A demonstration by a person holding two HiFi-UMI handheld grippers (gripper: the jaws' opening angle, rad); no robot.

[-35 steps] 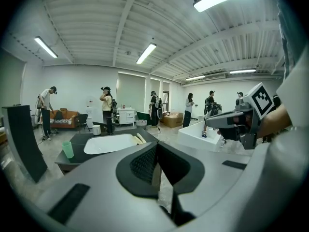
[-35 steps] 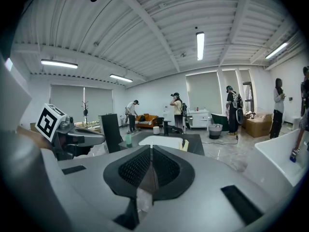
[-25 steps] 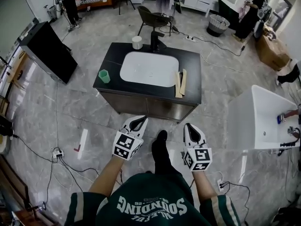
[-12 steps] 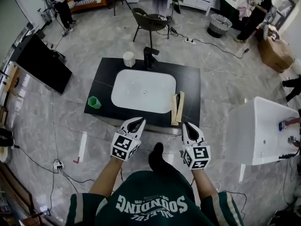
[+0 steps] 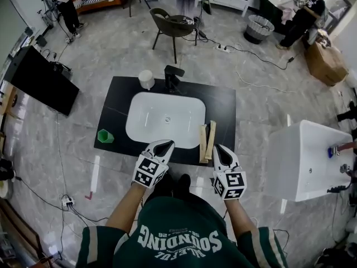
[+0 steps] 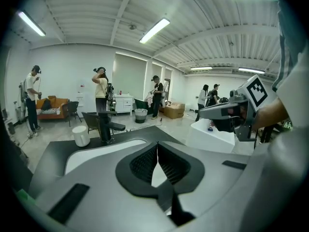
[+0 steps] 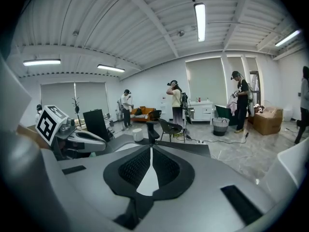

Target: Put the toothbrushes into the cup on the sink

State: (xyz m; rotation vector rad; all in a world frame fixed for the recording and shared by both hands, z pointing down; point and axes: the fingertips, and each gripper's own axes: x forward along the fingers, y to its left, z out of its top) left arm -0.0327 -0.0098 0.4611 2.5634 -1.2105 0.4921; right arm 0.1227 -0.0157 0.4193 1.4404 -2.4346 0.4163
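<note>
Two wooden toothbrushes (image 5: 206,142) lie side by side on the black counter (image 5: 114,116), just right of the white basin (image 5: 162,119). A white cup (image 5: 146,79) stands at the counter's back beside the black faucet (image 5: 172,76); it also shows in the left gripper view (image 6: 81,136). A green cup (image 5: 105,135) sits at the front left corner. My left gripper (image 5: 163,146) hovers at the counter's front edge, shut and empty. My right gripper (image 5: 220,152) is shut and empty too, just short of the toothbrushes' near ends.
A white bathtub (image 5: 312,161) stands to the right, a black screen (image 5: 42,80) to the left, a chair (image 5: 170,24) behind the counter. Cables and a power strip (image 5: 67,200) lie on the floor. Several people stand at the far end of the room.
The counter has drawn closer in the head view: both grippers moved forward from over the floor to its front edge. Their jaws stayed shut.
</note>
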